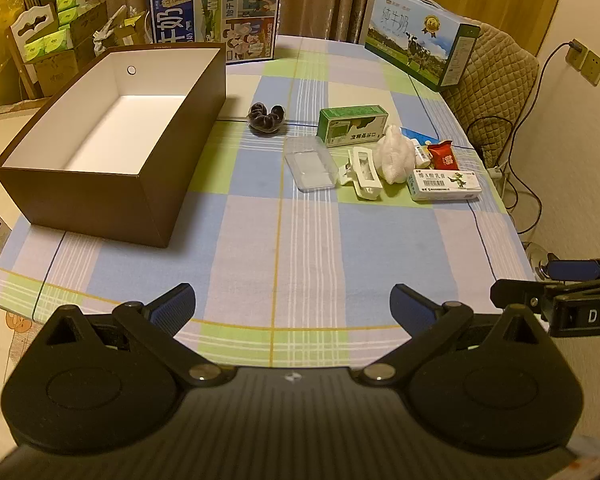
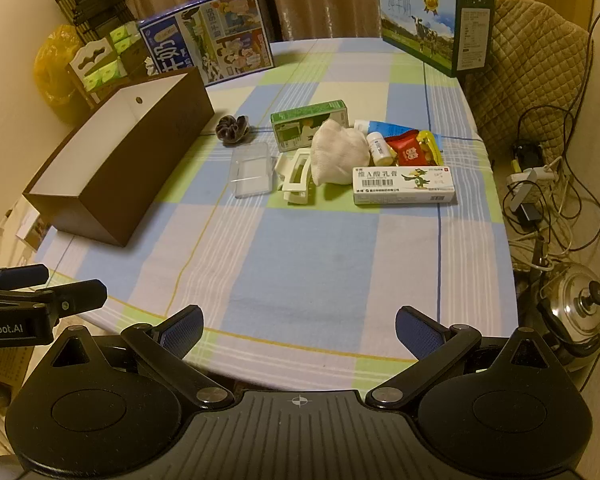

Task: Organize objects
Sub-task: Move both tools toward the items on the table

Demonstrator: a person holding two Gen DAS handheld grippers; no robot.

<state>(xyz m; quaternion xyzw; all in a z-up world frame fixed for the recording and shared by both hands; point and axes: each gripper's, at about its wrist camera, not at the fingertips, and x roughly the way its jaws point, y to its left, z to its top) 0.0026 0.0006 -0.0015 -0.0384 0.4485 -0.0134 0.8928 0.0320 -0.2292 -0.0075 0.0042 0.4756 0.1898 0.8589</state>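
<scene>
An empty brown box [image 1: 112, 184] [image 2: 116, 184] with a white inside stands at the table's left. Right of it lie a dark scrunchie [image 1: 266, 118] [image 2: 233, 129], a clear plastic case [image 1: 311, 163] [image 2: 251, 176], a white clip [image 1: 364, 174] [image 2: 296, 178], a green carton [image 1: 350, 125] [image 2: 300, 124], a white mesh bundle [image 1: 395, 158] [image 2: 338, 152], a red snack packet [image 1: 443, 156] [image 2: 408, 148] and a white ointment box [image 1: 444, 186] [image 2: 404, 186]. My left gripper [image 1: 293, 306] and right gripper [image 2: 299, 330] hang open over the near table edge, nothing between their fingers.
Two milk cartons [image 1: 216, 16] [image 1: 420, 40] stand at the table's far edge. A quilted chair [image 2: 532, 72], cables and a steel pot [image 2: 580, 312] sit to the right. Boxes of green packs [image 1: 56, 40] are stacked at the far left. The checked tablecloth [image 2: 300, 248] is bare in front.
</scene>
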